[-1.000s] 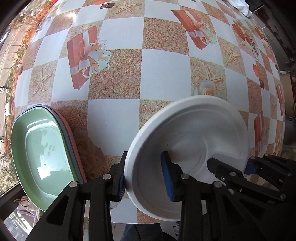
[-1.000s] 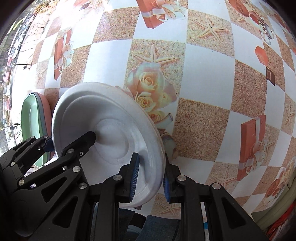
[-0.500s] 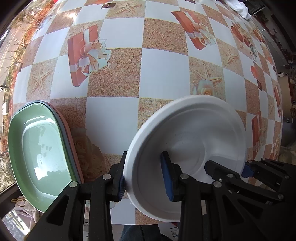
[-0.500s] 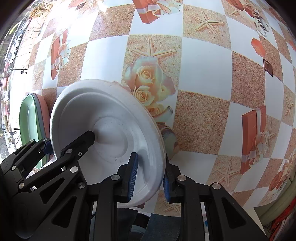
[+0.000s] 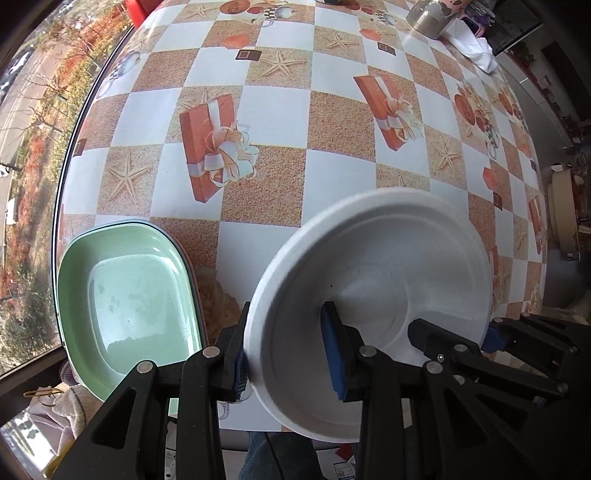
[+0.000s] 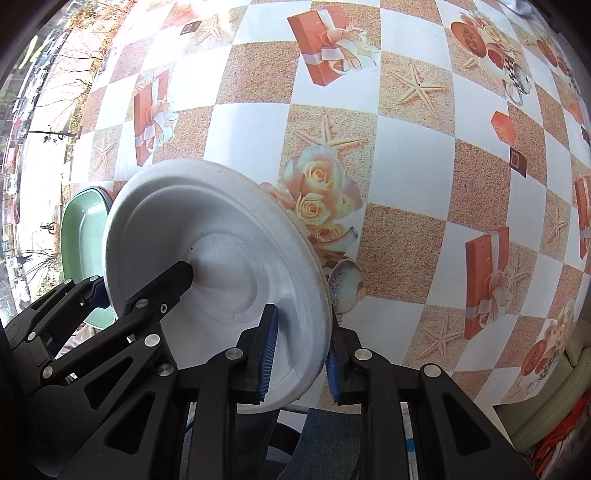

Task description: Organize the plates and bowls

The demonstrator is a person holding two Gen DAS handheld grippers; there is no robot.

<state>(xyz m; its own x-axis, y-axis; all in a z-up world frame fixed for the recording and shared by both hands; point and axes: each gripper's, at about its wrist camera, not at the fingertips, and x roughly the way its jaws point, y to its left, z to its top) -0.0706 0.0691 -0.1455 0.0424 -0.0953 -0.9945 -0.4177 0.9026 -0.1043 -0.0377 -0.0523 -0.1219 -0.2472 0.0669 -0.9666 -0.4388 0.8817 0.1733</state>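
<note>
A white round plate [image 5: 384,280] is held tilted above the table's near edge. My left gripper [image 5: 290,360] is shut on its left rim. My right gripper [image 6: 299,354] is shut on its right rim, and the plate [image 6: 207,251] fills the left of the right wrist view. A stack of rectangular dishes with a green one on top [image 5: 125,295] lies on the table to the left of the plate; it also shows behind the plate in the right wrist view [image 6: 83,236].
The table [image 5: 280,122] has a checked cloth with gift boxes, starfish and roses. A metal pot [image 5: 430,20] and a white cloth [image 5: 474,48] sit at the far right. A window edge runs along the left.
Both grippers and the plate have lifted and tilted back a little, so more of the far table shows. The grip on the plate is unchanged. The green stack has not moved.
</note>
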